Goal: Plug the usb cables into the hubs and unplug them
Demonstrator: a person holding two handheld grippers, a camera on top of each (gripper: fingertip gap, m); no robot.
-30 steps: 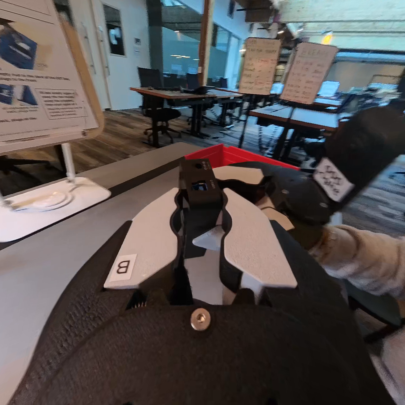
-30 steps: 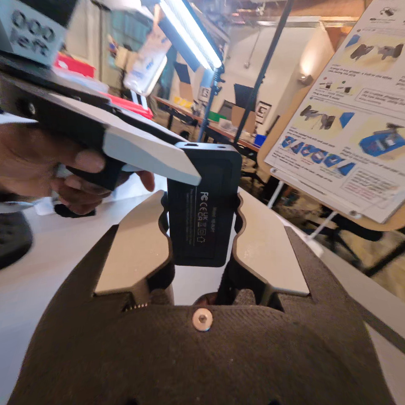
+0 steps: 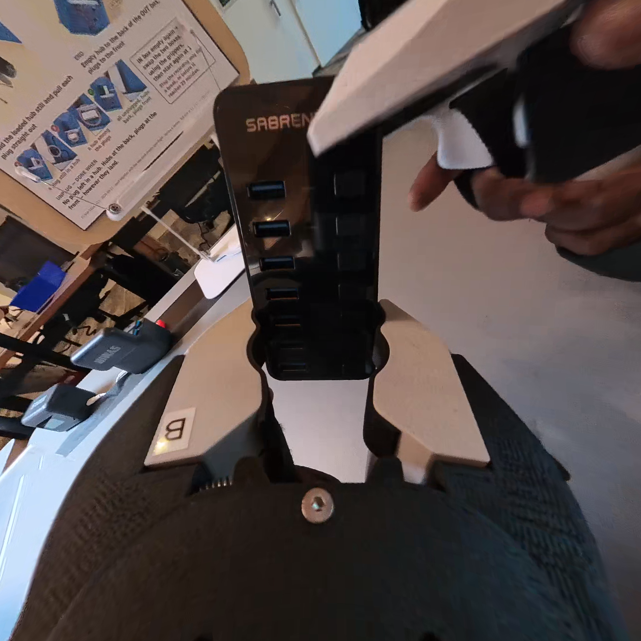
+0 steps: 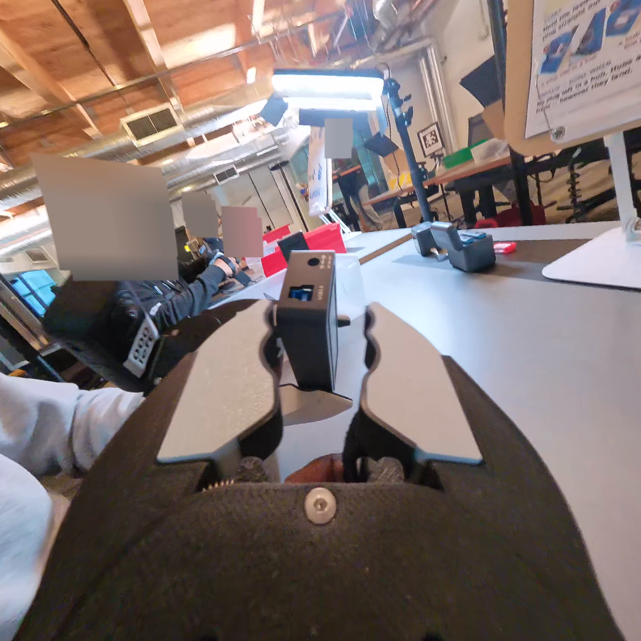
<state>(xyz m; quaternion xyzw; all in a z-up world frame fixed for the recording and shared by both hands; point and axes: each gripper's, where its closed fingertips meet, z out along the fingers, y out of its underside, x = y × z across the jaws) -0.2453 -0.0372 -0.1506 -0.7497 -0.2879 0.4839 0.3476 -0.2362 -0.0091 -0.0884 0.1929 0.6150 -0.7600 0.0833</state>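
A black USB hub (image 3: 277,242) with a row of several empty ports stands upright between my left gripper's fingers. My left gripper (image 3: 317,312) is shut on the hub's lower end, across its width. In the right wrist view the same hub (image 4: 305,333) shows end-on, with a blue port on top. My right gripper (image 4: 319,307) is open around its thin side, with a gap at the right finger. A finger of the left gripper (image 4: 312,406) shows under the hub. The right gripper's finger (image 3: 399,86) crosses the hub's top. No cable is in view.
Two grey hubs (image 3: 118,350) lie near the grey table's (image 4: 503,364) far edge, also in the right wrist view (image 4: 464,249). An instruction board (image 3: 104,86) stands on a white base (image 4: 596,267). A small red item (image 4: 504,247) and red bins (image 4: 312,242) lie farther off. People sit behind. The left gripper's tips are roughly 7 cm from the right gripper's.
Earlier my right gripper clamped the hub across its width and my left sat across its thin side. Now the left clamps its width and the right stands open around its end.
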